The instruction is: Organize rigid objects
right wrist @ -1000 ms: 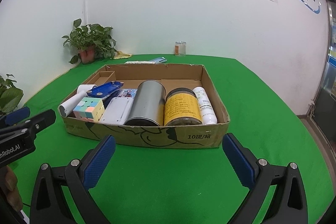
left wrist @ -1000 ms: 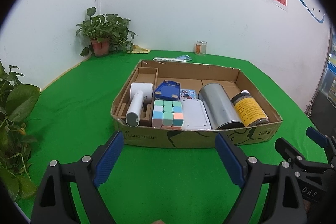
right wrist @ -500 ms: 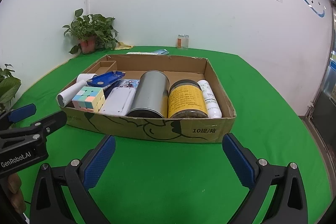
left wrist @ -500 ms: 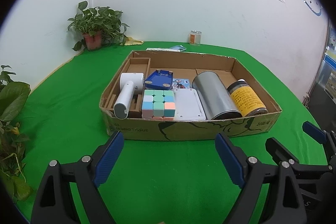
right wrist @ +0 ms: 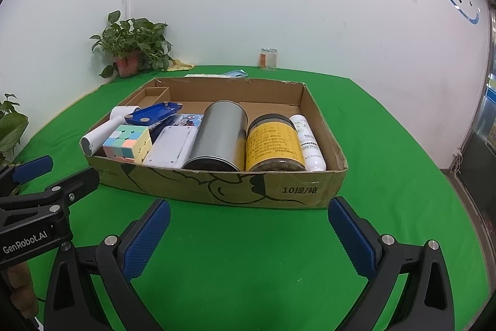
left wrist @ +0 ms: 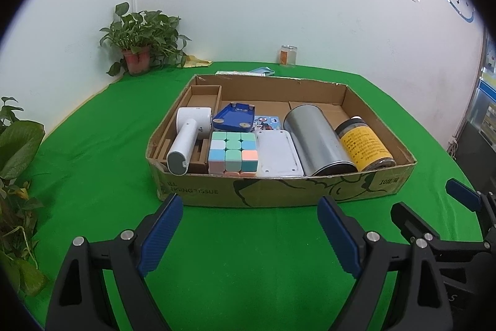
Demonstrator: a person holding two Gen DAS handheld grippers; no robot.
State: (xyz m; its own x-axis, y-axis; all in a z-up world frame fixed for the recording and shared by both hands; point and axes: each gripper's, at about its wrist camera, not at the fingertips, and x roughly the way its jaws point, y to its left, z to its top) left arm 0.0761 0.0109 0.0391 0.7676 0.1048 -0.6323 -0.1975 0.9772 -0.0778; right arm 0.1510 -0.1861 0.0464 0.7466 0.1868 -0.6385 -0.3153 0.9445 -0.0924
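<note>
Both grippers, left gripper [left wrist: 246, 233] and right gripper [right wrist: 248, 234], hang released and empty before the box [right wrist: 217, 191]'s near wall; approach the cube [left wrist: 233, 152] squarely, clearing that wall.

Corrugated cardboard box [right wrist: 217, 191]: matt brown, printed.
Canister [right wrist: 220, 138]: brushed metal, dull sheen.
Jar [right wrist: 272, 145]: glossy, yellow paper label.
Puzzle cube [left wrist: 232, 152]: smooth pastel plastic.
Worktop [left wrist: 248, 253] cover: green cloth, matt, creased at 9 o'clock.
Tool pads [right wrist: 145, 241]: ribbed blue.
</note>
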